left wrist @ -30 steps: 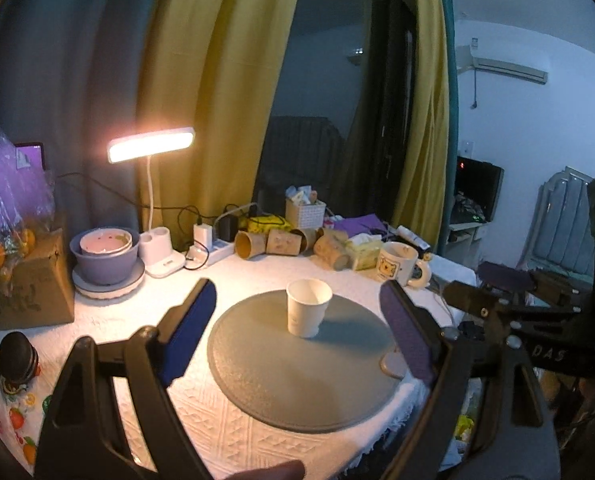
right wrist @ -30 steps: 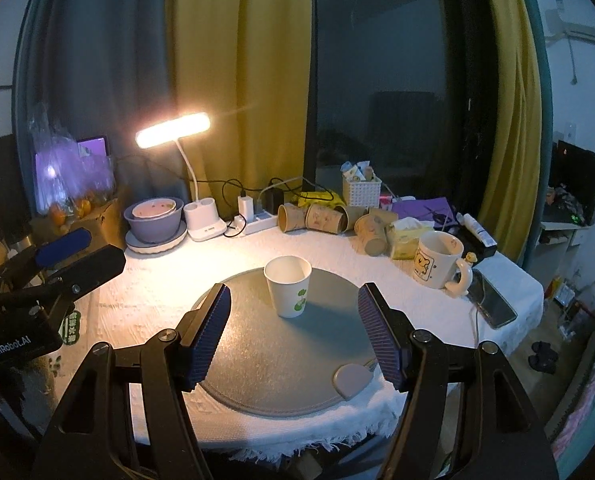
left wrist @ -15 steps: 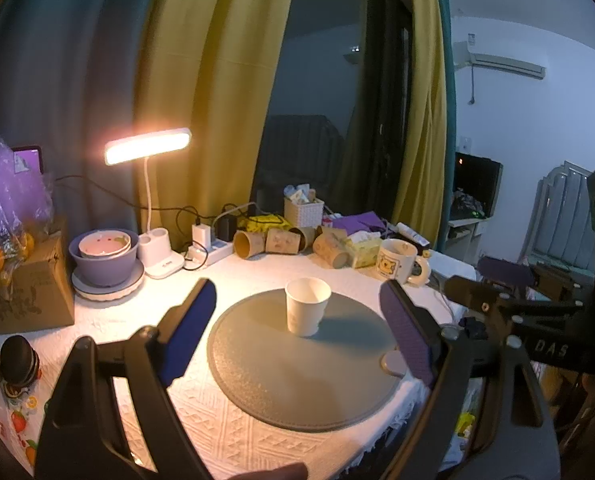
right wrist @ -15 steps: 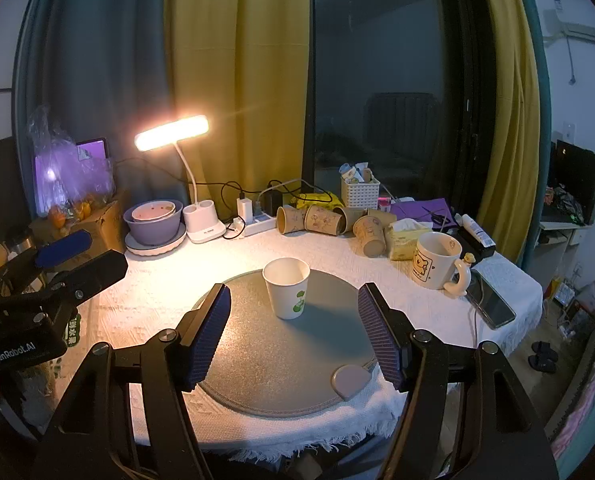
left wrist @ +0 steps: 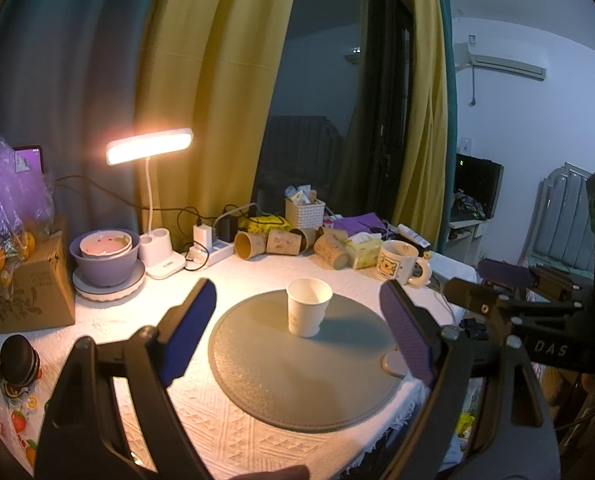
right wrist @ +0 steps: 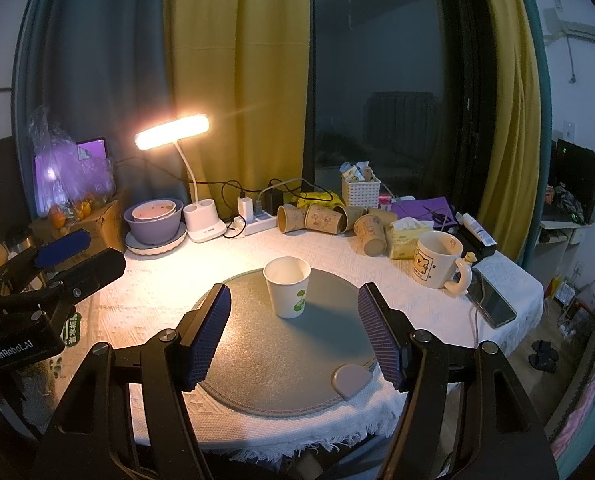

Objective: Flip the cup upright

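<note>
bare mat [right wrist: 281,360] rings cup [right wrist: 287,292]

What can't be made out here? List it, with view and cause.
- Paper cup: inside bottom hidden by its own wall, both views.
- Cup's green print: faces away in the left wrist view.
- Brown cups: prints too small.
- Phone: behind the mug, right wrist view.
</note>
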The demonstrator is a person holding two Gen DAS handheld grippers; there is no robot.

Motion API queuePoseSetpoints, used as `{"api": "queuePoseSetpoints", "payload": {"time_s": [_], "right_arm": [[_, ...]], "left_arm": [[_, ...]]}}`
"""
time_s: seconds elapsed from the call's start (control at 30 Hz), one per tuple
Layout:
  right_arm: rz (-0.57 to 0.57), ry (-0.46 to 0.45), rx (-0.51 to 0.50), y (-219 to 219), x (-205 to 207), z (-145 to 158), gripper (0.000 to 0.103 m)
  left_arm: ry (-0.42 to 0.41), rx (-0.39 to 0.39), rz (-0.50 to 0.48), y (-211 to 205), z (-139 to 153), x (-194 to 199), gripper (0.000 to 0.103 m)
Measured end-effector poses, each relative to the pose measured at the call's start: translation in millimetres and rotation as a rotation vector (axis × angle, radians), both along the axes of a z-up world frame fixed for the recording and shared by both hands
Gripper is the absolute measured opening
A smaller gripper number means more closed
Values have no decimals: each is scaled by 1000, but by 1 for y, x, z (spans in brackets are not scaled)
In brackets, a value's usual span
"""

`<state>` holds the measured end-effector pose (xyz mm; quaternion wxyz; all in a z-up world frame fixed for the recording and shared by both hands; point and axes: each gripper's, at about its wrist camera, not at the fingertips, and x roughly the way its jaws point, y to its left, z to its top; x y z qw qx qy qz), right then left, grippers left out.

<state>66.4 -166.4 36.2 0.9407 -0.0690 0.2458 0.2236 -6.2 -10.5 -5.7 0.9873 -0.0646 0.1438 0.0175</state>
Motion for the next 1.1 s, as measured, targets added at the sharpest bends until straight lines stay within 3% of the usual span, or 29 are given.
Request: {"api": "queuePoseSetpoints", "payload": {"time_s": [1.1], "right_arm": [[0, 1, 1, 0, 0, 0, 69]], "left_arm": [[-1, 0, -1, 2, 0, 0, 85]]}}
